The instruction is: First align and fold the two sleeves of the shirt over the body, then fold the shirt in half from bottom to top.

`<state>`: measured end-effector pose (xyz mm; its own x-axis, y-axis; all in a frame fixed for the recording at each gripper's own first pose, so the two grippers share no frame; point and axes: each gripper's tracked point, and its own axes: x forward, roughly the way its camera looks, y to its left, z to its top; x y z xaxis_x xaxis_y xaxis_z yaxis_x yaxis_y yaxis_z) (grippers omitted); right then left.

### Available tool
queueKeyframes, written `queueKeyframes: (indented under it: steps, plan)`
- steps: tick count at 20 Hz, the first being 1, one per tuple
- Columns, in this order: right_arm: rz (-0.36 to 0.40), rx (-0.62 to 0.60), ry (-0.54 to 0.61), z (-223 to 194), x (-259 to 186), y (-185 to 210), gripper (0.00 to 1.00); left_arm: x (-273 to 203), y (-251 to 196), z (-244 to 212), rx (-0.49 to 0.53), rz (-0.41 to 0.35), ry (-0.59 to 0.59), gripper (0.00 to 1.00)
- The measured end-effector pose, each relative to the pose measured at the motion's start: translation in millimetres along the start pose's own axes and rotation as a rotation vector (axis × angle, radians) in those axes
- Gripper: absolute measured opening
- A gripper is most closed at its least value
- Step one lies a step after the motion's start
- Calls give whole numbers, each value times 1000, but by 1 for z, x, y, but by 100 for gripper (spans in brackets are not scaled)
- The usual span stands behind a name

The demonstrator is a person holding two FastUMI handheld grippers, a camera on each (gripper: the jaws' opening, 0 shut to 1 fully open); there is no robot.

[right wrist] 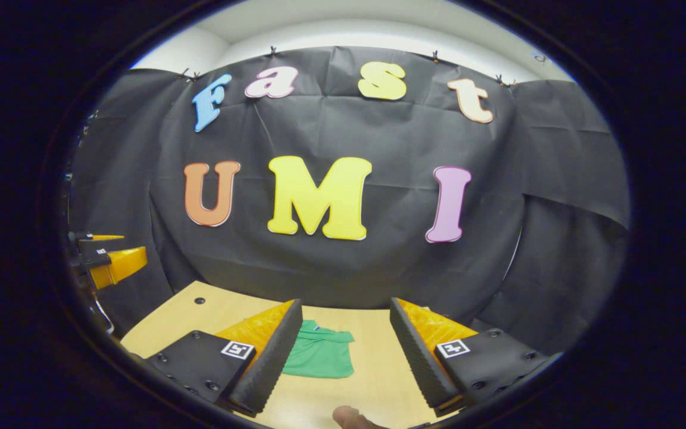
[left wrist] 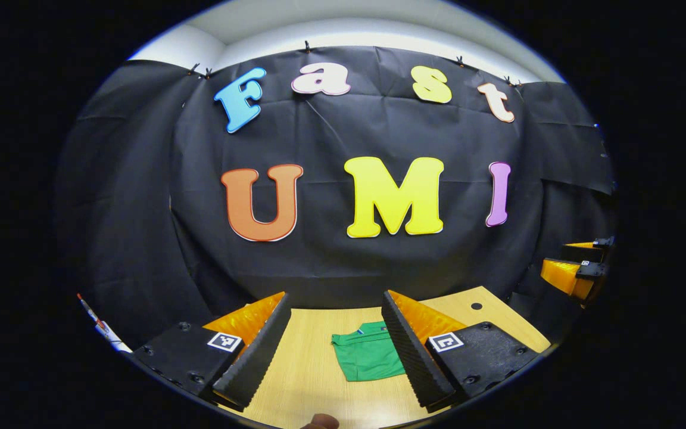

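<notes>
- booth, black cloth wall behind a light wood table (left wrist: 319, 369).
- green shirt (left wrist: 370, 356) lies on the table as a compact rectangle, looks already folded; task likely at its end.
- left gripper (left wrist: 336, 333) held above the table, fingers apart, nothing between them.
- right gripper (right wrist: 346, 339) the same: raised, spread, empty, likely clear so the fold isn't disturbed.

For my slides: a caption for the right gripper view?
Right gripper open above the wooden table, folded green shirt lying beyond its fingers.
</notes>
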<state>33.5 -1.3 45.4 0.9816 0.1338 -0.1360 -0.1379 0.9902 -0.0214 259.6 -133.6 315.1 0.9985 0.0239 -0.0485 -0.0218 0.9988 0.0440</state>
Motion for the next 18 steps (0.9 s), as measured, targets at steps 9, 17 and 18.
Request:
queueKeyframes:
  steps: [9, 17, 18]
  plan:
    - [69, 62, 1, -10, -30, 42, 93, -41, -22, -18, -55, -21, -9, 98]
    - [115, 29, -4, -9, -26, 62, 93, -39, -21, -22, -50, -20, -7, 98]
    - [119, 22, -2, -10, -25, 64, 93, -39, -22, -21, -50, -24, -8, 98]
